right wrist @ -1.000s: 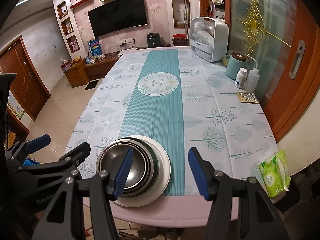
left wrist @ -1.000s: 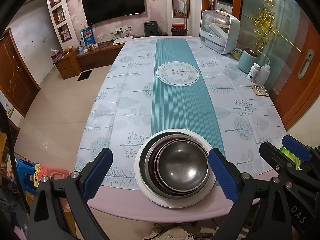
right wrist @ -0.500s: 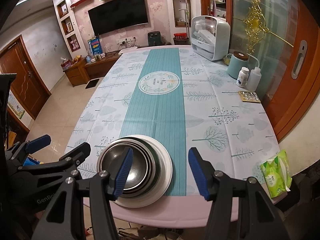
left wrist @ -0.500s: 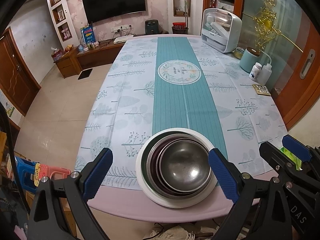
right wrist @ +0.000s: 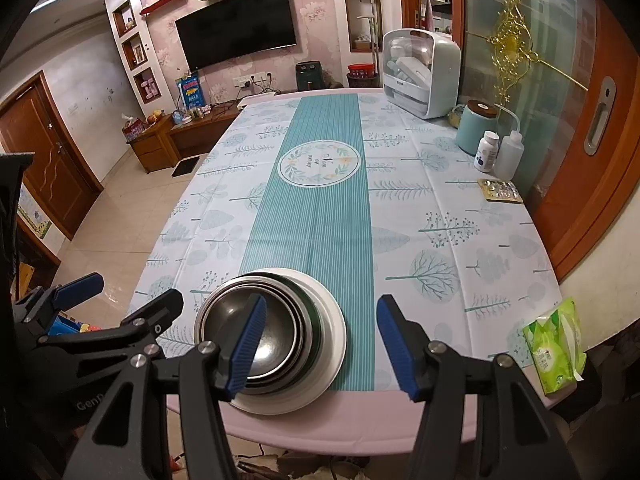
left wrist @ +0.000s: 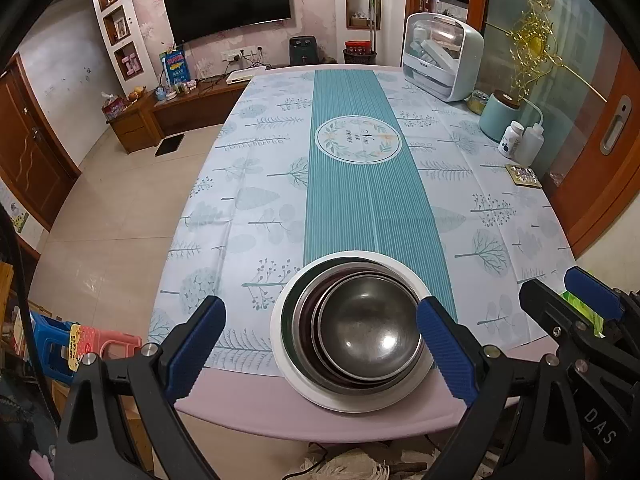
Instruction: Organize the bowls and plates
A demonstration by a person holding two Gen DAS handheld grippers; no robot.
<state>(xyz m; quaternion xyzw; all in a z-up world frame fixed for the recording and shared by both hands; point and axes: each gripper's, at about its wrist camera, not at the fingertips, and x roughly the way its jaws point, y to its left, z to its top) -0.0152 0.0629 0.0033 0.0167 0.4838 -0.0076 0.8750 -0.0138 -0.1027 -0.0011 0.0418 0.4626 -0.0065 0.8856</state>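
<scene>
A white plate [left wrist: 292, 376] lies at the table's near edge on the teal runner, with a nest of steel bowls [left wrist: 368, 328] stacked in it. My left gripper [left wrist: 319, 308] hovers over the stack, open, its blue pads [left wrist: 196, 344] wide apart and clear of the plate on both sides. In the right wrist view the same plate [right wrist: 334, 340] and bowls [right wrist: 280, 336] sit low and left. My right gripper [right wrist: 320, 302] is open and holds nothing; its left finger [right wrist: 246, 344] hangs above the bowls. Each gripper also shows at the edge of the other's view.
A white and mint dish cabinet [left wrist: 440, 56] stands at the far right of the table. Near it are a teal canister [left wrist: 496, 120], two bottles [left wrist: 520, 144] and a blister pack [left wrist: 522, 176]. A green wipes pack [right wrist: 556, 352] lies at the near right corner. Tiled floor lies left.
</scene>
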